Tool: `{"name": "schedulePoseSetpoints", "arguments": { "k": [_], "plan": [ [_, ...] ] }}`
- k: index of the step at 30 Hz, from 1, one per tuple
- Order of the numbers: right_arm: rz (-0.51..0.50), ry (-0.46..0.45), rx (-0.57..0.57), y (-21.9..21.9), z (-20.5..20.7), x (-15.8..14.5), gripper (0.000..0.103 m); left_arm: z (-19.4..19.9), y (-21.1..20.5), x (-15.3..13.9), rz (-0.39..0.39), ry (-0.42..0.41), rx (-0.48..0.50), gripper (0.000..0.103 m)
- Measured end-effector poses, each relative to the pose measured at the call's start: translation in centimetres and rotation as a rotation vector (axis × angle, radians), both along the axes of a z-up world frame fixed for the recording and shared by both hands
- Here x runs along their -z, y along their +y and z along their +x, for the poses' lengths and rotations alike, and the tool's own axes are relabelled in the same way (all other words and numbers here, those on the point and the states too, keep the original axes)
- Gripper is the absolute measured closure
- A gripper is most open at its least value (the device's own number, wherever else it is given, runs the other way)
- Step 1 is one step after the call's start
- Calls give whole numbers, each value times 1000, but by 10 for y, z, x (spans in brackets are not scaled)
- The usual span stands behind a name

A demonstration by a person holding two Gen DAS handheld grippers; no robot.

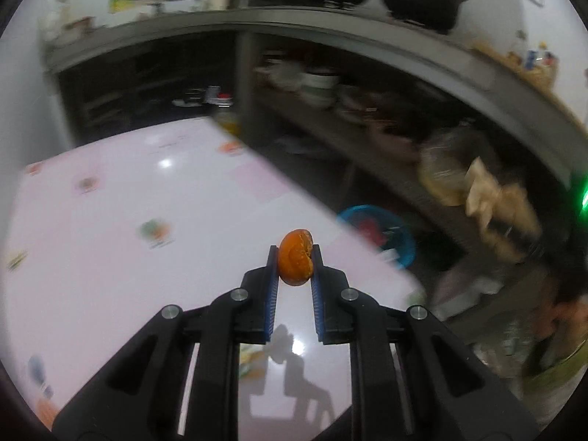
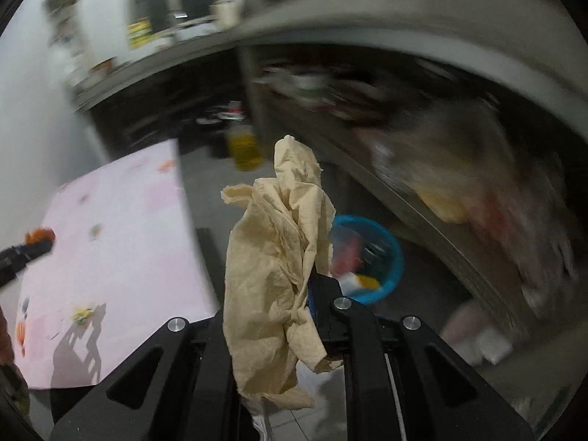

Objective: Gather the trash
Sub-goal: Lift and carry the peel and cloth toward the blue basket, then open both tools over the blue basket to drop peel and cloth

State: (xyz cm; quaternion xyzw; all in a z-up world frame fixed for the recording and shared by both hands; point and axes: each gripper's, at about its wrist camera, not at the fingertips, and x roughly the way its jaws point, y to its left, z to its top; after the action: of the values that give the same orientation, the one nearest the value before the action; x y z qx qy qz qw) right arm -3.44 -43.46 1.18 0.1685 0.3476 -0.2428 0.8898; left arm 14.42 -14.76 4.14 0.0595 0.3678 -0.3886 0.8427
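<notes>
My left gripper (image 1: pixel 295 257) is shut on an orange peel (image 1: pixel 296 261) and holds it above the pink table (image 1: pixel 110 220), near its right edge. My right gripper (image 2: pixel 294 294) is shut on a crumpled beige paper napkin (image 2: pixel 275 264) that hangs over its fingers and hides the left one. It is beyond the table edge, above the floor. The napkin also shows blurred in the left wrist view (image 1: pixel 492 202). A blue bin (image 2: pixel 382 257) with trash in it stands on the floor, just right of the napkin; it also shows in the left wrist view (image 1: pixel 404 235). The left gripper with the peel shows at the left edge of the right wrist view (image 2: pixel 36 242).
A small scrap (image 2: pixel 82 315) lies on the table (image 2: pixel 128 228). A grey counter (image 1: pixel 367 36) with open shelves of bowls and pots runs behind. A yellow bottle (image 2: pixel 246 147) stands on the floor. Bags (image 2: pixel 459 191) sit on the lower shelf at the right.
</notes>
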Motion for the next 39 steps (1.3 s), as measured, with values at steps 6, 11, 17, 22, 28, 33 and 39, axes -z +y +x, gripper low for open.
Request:
{"name": "schedulePoseSetpoints", "arguments": {
  "k": [6, 11, 17, 22, 28, 33, 39],
  "plan": [
    [152, 40, 133, -51, -22, 60, 92, 27, -102, 13, -3, 176, 168, 88],
    [278, 54, 193, -81, -17, 108, 92, 46, -196, 51, 68, 317, 252, 88],
    [344, 59, 224, -106, -8, 141, 92, 68, -294, 109, 164, 420, 282, 86],
    [365, 75, 245, -124, 3, 158, 92, 86, -350, 139, 179, 430, 252, 50],
    [362, 129, 236, -140, 24, 179, 92, 92, -352, 137, 155, 397, 235, 37],
    [327, 138, 184, -152, 70, 186, 92, 95, -305, 96, 115, 313, 240, 30],
    [264, 143, 167, -170, 143, 199, 73, 90, -223, 45, 96, 211, 195, 22]
  ]
}}
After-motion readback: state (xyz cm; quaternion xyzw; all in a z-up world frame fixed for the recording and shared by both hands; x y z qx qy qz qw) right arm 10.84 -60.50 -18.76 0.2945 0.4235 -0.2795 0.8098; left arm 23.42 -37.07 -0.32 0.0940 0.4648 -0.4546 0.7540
